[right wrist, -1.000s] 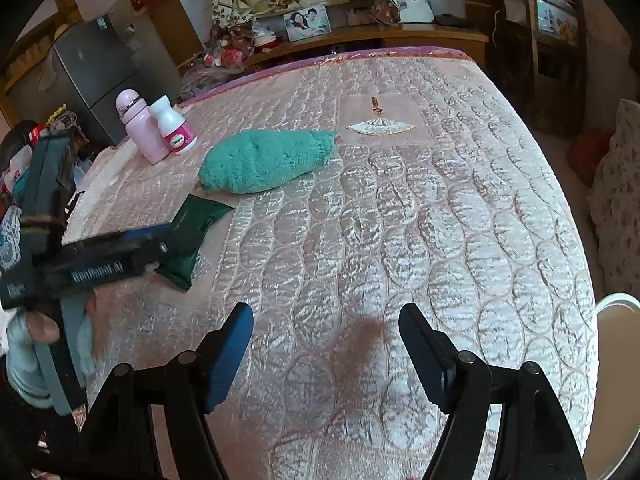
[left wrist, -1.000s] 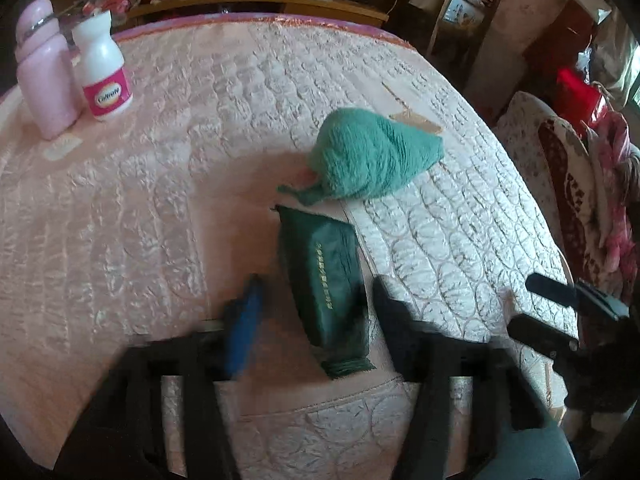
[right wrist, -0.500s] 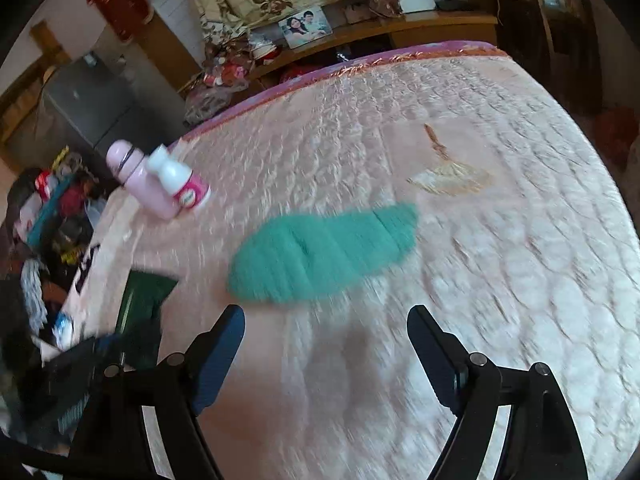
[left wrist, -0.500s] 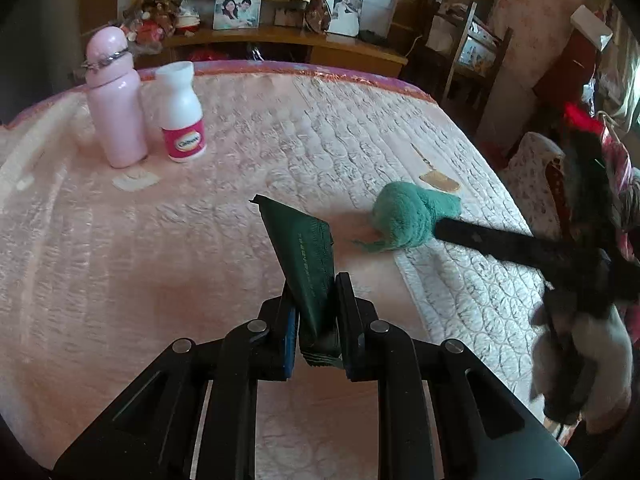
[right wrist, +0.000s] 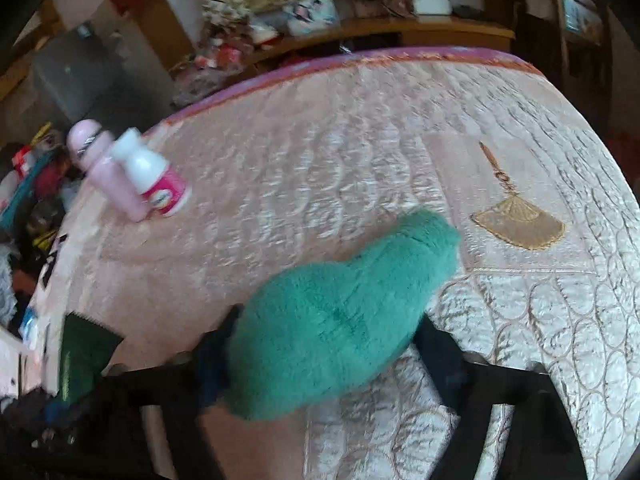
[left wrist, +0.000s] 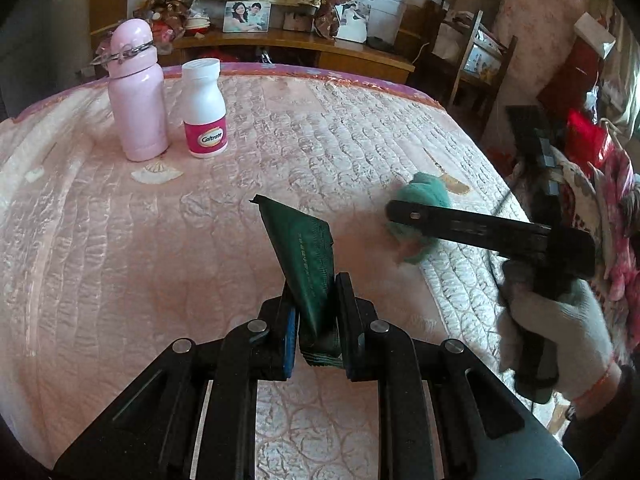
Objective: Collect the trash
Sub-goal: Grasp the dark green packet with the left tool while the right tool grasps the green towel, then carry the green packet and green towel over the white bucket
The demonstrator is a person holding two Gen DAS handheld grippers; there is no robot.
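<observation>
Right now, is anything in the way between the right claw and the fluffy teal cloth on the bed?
Nothing visible. The right claw already straddles the fluffy teal cloth, a finger at each side; its jaws have just been closing. The dark green foil packet sits clamped in the left claw, off to the side.

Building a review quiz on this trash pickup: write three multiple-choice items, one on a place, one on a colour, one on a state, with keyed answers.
1. Where does the white bottle stand?
A. beside the pink bottle
B. on the floor
C. on the green cloth

2. What colour is the packet in the left tool?
A. red
B. dark green
C. white

3. What state is the left tool in?
A. wide open
B. shut on the packet
C. shut on nothing

Answers: 1 A, both upright side by side on the bed; 2 B, dark green wrapper; 3 B, pads press its lower end.
</observation>
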